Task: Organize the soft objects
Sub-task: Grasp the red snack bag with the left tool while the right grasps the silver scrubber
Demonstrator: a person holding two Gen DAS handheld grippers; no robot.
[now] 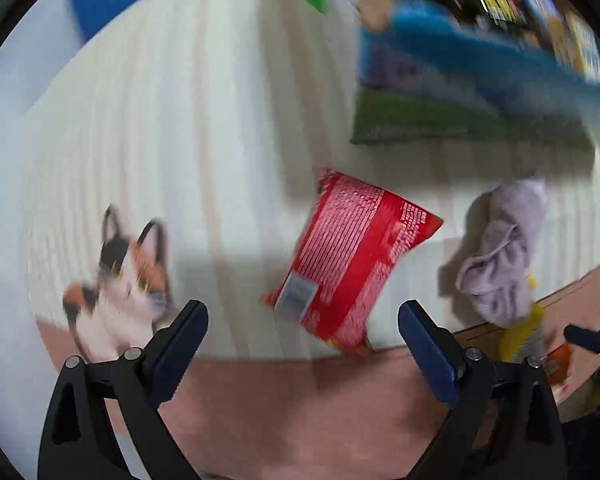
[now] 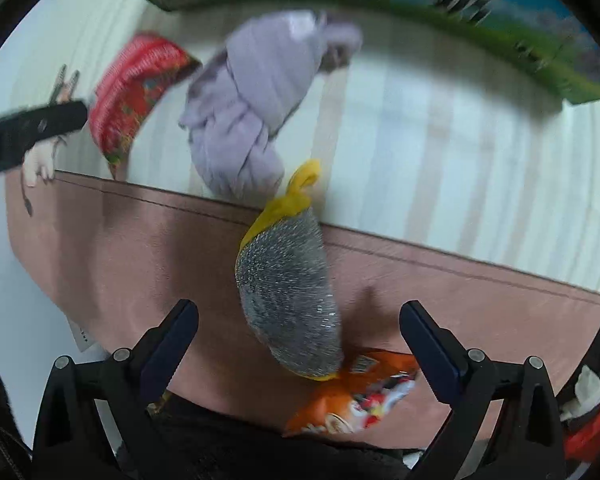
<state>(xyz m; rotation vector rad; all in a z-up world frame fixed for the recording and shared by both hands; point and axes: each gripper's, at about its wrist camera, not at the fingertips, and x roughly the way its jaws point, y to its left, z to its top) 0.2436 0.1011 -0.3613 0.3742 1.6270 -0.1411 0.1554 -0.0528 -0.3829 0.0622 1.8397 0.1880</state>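
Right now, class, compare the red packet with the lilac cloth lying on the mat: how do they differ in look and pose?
The red packet is a flat, printed bag with crisp edges; the lilac cloth is plain, crumpled and bunched into folds. The packet lies entirely on the pale striped mat; in the right wrist view the cloth reaches the mat's near edge, right against a yellow-topped mesh scrubber. Both lie free, in no claw.

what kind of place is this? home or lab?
Probably a home, likely a bed or sofa surface: a striped cat-print cover with a pink border, strewn with a red snack bag, a lilac cloth and a mesh-bagged scrubber. Blurry, so not certain.
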